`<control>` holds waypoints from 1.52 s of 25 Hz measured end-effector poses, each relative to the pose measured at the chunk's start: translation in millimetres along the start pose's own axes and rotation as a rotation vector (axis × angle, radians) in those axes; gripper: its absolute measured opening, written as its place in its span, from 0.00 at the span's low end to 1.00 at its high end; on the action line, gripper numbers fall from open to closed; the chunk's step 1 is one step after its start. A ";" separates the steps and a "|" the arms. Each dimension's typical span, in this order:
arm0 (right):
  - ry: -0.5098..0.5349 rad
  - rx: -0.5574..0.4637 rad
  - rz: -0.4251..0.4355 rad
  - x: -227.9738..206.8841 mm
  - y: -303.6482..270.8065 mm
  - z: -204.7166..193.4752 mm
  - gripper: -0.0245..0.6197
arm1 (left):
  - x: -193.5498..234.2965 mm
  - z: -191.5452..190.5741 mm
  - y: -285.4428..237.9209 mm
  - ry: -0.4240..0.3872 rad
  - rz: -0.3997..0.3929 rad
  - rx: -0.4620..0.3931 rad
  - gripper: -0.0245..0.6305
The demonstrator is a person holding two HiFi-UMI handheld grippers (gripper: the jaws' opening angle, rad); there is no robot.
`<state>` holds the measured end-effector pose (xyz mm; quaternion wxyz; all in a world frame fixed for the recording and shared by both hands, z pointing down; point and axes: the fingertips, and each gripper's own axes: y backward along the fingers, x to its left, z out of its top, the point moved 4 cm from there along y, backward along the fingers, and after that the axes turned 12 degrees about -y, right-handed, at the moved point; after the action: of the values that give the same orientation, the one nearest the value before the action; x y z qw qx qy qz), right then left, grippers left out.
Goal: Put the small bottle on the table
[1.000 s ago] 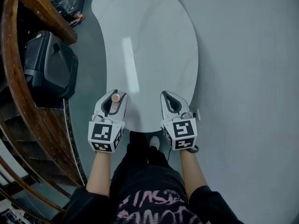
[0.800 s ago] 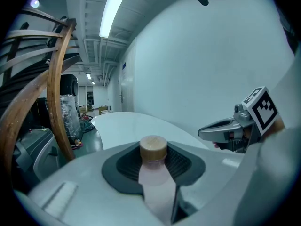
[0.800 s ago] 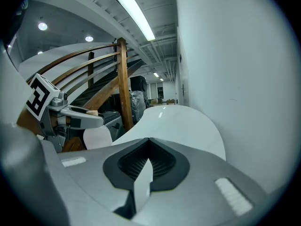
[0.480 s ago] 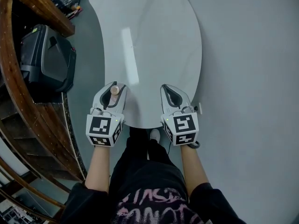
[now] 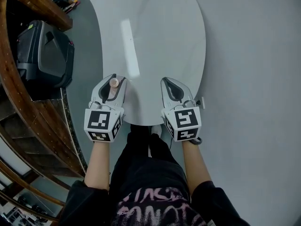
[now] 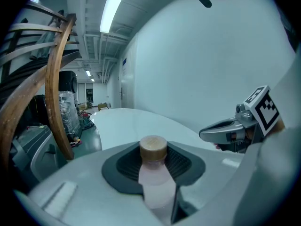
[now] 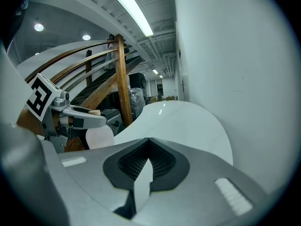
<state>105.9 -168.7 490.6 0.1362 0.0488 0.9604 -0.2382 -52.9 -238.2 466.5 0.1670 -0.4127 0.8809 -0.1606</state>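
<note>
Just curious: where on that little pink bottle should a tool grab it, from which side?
Grip the small bottle by its round body, below the tan cap, coming level from the side. It stands upright, and the left tool is shut on it that way.

The right hand-held gripper (image 7: pixel 149 144) has jaws together, empty; white table (image 7: pixel 188 121) ahead, wooden rails (image 7: pixel 120 74) left

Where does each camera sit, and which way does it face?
Head view: on the person's head, facing steeply down at the table, left tool, right tool, forearms and legs.
Left gripper view: rides the left tool, looking along jaws shut on the small bottle; right tool at right.
Right gripper view: rides the right tool, looking along shut, empty jaws; left tool at left.
Shared: both gripper views show the table and the opposite tool.
</note>
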 end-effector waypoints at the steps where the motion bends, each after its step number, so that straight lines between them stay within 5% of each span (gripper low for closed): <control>1: -0.001 0.001 0.000 -0.5 -0.8 0.6 0.06 | 0.3 0.0 -1.4 -0.001 -0.001 0.003 0.23; 38: -0.031 0.047 0.011 -13.2 -28.0 -22.6 0.06 | -1.9 -31.1 -32.2 0.016 -0.028 0.064 0.23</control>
<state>108.7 -183.1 526.0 0.1514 0.0536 0.9520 -0.2604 -43.3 -251.8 508.1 0.1708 -0.4179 0.8709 -0.1943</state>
